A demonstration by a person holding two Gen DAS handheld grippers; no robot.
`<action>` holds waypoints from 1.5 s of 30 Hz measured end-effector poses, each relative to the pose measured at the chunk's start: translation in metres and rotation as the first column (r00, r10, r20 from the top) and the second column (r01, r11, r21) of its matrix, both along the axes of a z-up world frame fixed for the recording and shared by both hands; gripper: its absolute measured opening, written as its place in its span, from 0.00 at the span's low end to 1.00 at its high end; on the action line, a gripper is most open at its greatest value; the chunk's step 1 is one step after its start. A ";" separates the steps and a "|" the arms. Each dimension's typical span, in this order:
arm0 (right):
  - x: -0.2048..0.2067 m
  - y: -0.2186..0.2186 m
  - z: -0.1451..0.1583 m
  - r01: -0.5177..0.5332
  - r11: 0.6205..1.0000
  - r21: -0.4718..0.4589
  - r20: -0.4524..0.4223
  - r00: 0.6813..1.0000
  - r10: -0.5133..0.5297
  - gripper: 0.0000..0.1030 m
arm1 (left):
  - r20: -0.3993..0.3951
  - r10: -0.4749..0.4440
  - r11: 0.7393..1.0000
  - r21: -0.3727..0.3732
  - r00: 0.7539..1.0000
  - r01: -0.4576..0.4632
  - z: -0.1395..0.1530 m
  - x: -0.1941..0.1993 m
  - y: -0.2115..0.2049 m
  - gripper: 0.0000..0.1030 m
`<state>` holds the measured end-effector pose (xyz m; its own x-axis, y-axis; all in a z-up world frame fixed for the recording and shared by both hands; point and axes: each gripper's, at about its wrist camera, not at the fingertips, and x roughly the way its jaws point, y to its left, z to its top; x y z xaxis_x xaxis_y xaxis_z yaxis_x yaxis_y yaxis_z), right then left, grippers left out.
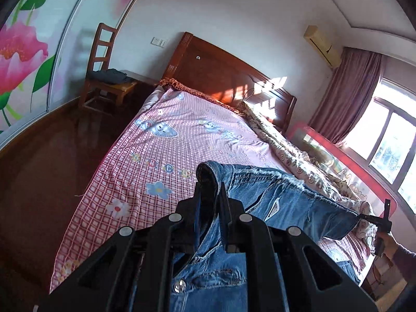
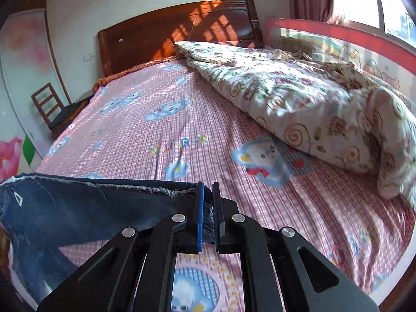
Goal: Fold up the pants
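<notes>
1. The left tool [image 1: 210, 195] is clamped tight on the waistband end of the jeans [image 1: 273, 195], just above the bed [image 1: 124, 161].
2. The right tool [image 2: 207, 195] pinches the frayed hem of the same jeans, its jaws nearly closed on the denim.
3. The jeans hang stretched between the two tools, raised over the near part of the bed's pink checked sheet.
4. Farther along the bed, a floral quilt [image 2: 299, 98] lies bunched at the window side.
5. Beyond the bed stands the wooden headboard [image 1: 221, 75], with a chair [image 1: 104, 72] beside it.
</notes>
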<state>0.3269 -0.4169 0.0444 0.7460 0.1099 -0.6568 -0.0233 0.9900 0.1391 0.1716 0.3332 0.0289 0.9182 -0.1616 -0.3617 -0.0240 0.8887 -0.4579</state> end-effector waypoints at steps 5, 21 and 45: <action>-0.071 -0.050 -0.064 0.126 0.988 0.086 -0.173 0.979 -0.109 0.04 | -0.087 0.020 0.998 -0.065 0.996 -0.026 -0.028 -0.070 -0.002 0.19; -0.226 0.014 -0.120 0.197 0.828 0.525 -0.269 0.961 -0.058 0.05 | -0.315 0.177 0.782 -0.530 0.932 -0.328 -0.121 -0.146 -0.034 0.90; -0.199 0.000 -0.114 0.284 0.587 0.758 -0.279 0.955 -0.101 0.73 | -0.206 0.263 0.599 -0.731 0.942 -0.327 -0.123 -0.092 -0.046 0.09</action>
<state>0.1282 -0.4164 -0.0700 0.6864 0.5164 -0.5120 0.2707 0.4720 0.8390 0.0798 0.2871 -0.0945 0.9431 -0.1288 -0.3066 -0.2818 0.1797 -0.9425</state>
